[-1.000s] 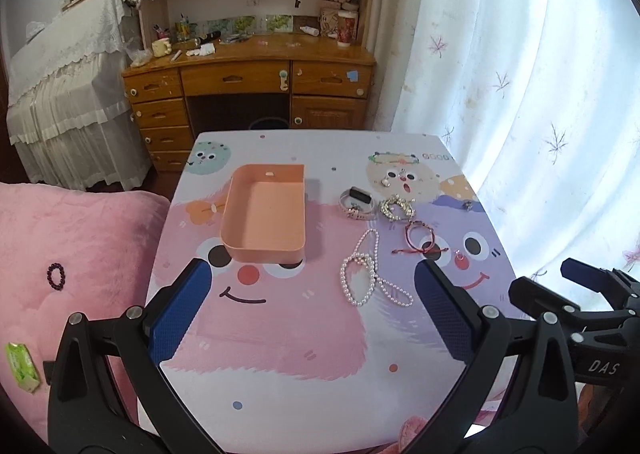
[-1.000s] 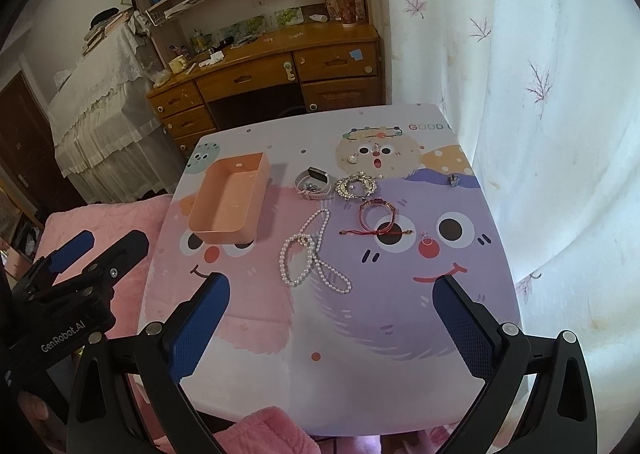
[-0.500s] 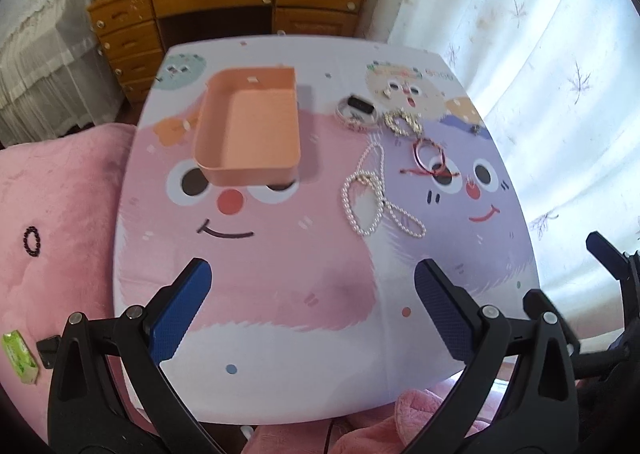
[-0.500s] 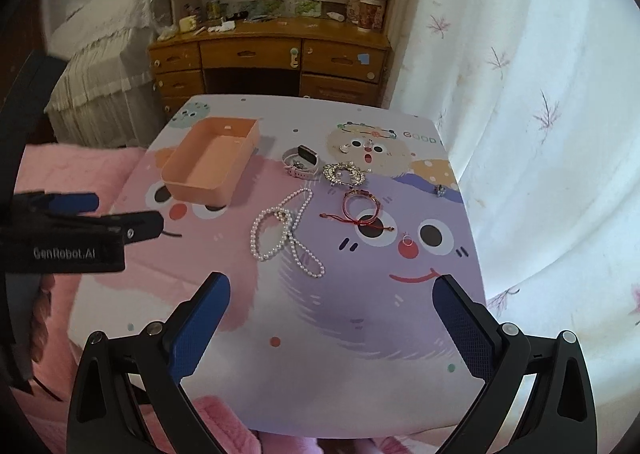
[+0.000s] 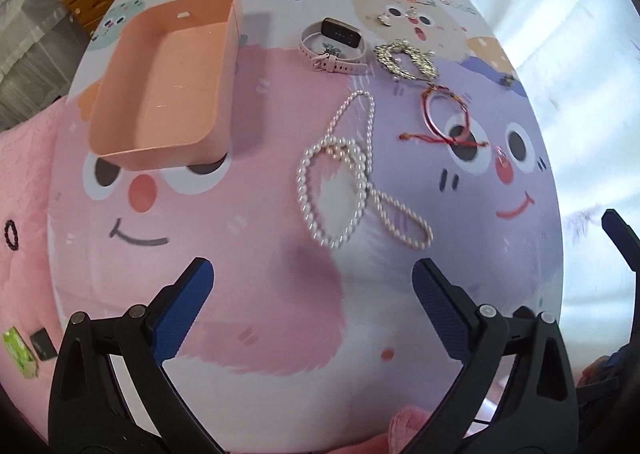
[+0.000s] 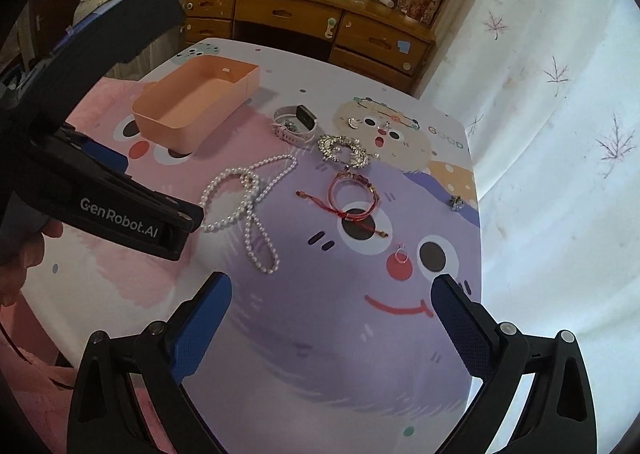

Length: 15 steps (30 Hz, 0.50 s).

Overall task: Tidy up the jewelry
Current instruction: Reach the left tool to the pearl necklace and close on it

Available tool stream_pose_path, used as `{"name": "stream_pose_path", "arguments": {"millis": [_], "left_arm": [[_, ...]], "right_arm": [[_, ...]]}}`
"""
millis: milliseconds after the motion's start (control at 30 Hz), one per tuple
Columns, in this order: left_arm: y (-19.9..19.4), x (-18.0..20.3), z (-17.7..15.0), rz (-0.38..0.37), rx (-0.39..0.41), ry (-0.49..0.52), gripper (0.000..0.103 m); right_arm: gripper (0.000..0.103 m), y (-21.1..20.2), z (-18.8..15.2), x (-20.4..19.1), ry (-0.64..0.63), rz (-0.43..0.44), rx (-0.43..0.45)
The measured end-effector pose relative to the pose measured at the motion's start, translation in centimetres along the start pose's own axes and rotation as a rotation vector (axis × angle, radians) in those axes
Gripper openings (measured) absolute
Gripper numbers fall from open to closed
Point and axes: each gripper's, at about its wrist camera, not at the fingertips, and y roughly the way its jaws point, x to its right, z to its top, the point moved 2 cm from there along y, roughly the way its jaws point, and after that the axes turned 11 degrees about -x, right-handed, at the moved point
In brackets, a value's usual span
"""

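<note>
Both claws hover above a rounded-corner surface [image 5: 280, 294] covered in a smooth printed cloth of pink and lilac cartoon faces. The left claw [image 5: 313, 294] stands wide apart, its blue textured pads [image 5: 182, 308] holding nothing; the right claw [image 6: 331, 312] is equally wide and empty, with the same dimpled blue pads [image 6: 460, 320] on black plastic arms.

The jewelry lies loose on the surface's far half. A peach plastic tray [image 5: 168, 86], rectangular with rounded corners and matte walls, sits on the left side with nothing visible inside. Just right of it rests a pale pink watch [image 5: 334, 44] with a dark rectangular face and a buckled strap curled into a loop. Beside the watch is a sparkly silver bracelet [image 5: 406, 60], a chunky, glittering ring shape. Nearer, a thin pink bangle [image 5: 444, 114] lies touching a red cord bracelet [image 5: 440, 138] with knotted ends. A long pearl necklace [image 5: 340, 182] of small, glossy round beads is looped over itself in the middle of the surface, between the tray and the bangle. A tiny ring [image 6: 401, 254] lies on a printed red cheek, and a small dark trinket [image 6: 456, 201] sits near the right edge; its form is too small to tell. Small silvery pieces [image 6: 354, 121] rest on the cream-coloured face at the far side.

In the right wrist view, the left tool's black body crosses the frame at left.
</note>
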Motion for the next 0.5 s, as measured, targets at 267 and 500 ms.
{"name": "stream_pose_path", "arguments": {"millis": [267,500], "left_arm": [[4.9,1.3,4.4,0.018,-0.028,-0.154,0.086],[6.6,2.4,5.9,0.067,0.027,-0.154,0.080]], "right_arm": [[0.073,10.0,1.6,7.5,0.059,0.058,-0.052],[0.054,15.1,1.5,10.0,0.117,0.093,-0.084]]}}
